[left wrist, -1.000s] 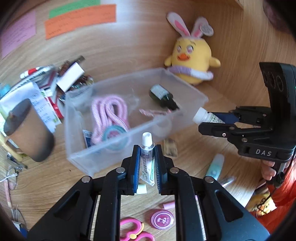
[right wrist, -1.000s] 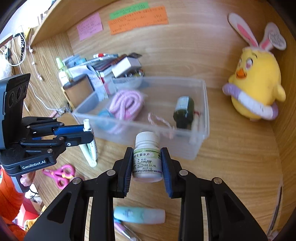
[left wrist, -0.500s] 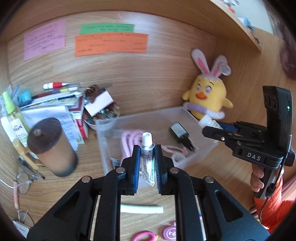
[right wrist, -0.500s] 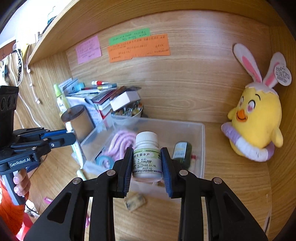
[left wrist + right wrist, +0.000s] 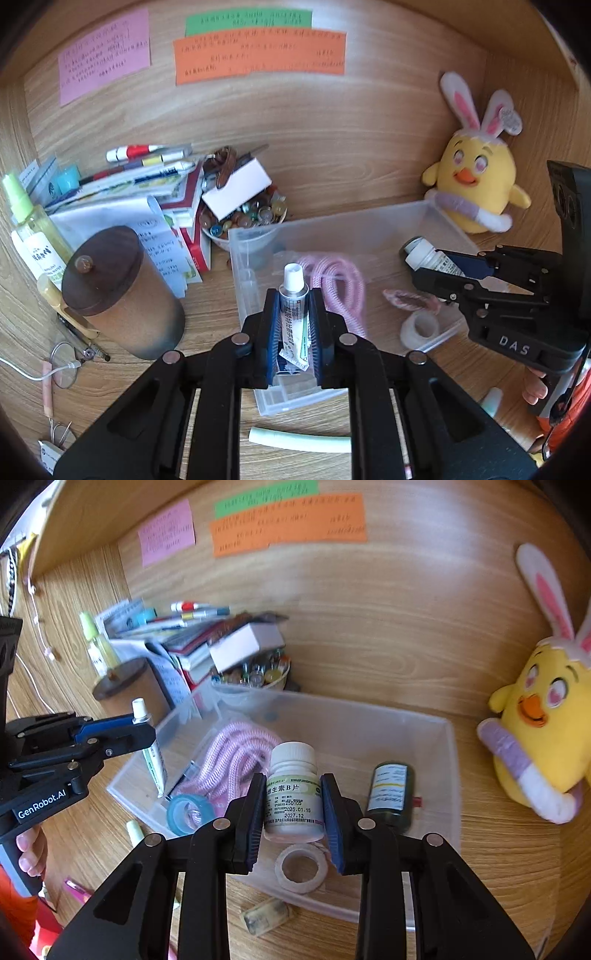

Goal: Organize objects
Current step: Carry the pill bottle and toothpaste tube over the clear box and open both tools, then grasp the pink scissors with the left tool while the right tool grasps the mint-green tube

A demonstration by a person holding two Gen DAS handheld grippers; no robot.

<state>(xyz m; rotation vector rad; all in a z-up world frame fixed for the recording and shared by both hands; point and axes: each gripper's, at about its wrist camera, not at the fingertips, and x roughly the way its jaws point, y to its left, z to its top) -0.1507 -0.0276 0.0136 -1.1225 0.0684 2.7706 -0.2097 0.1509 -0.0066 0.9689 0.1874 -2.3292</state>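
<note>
My left gripper (image 5: 293,325) is shut on a small white ointment tube (image 5: 293,306), cap up, held over the left end of a clear plastic bin (image 5: 332,225). My right gripper (image 5: 293,805) is shut on a white pill bottle (image 5: 293,794) held upright over the bin's near middle (image 5: 452,760). In the bin lie a pink cord (image 5: 232,757), a dark bottle (image 5: 389,792), a white tape ring (image 5: 303,867) and a blue tape roll (image 5: 188,812). The right gripper with the bottle (image 5: 428,254) also shows in the left wrist view.
A yellow chick plush (image 5: 476,184) sits right of the bin. A brown lidded canister (image 5: 118,291), a spray bottle (image 5: 33,236), stacked papers and pens, and a bowl of beads (image 5: 251,218) stand left. A pale green tube (image 5: 299,439) and small block (image 5: 264,915) lie in front.
Both grippers have risen from beside the bin and moved forward over it, still holding the tube and the pill bottle.
</note>
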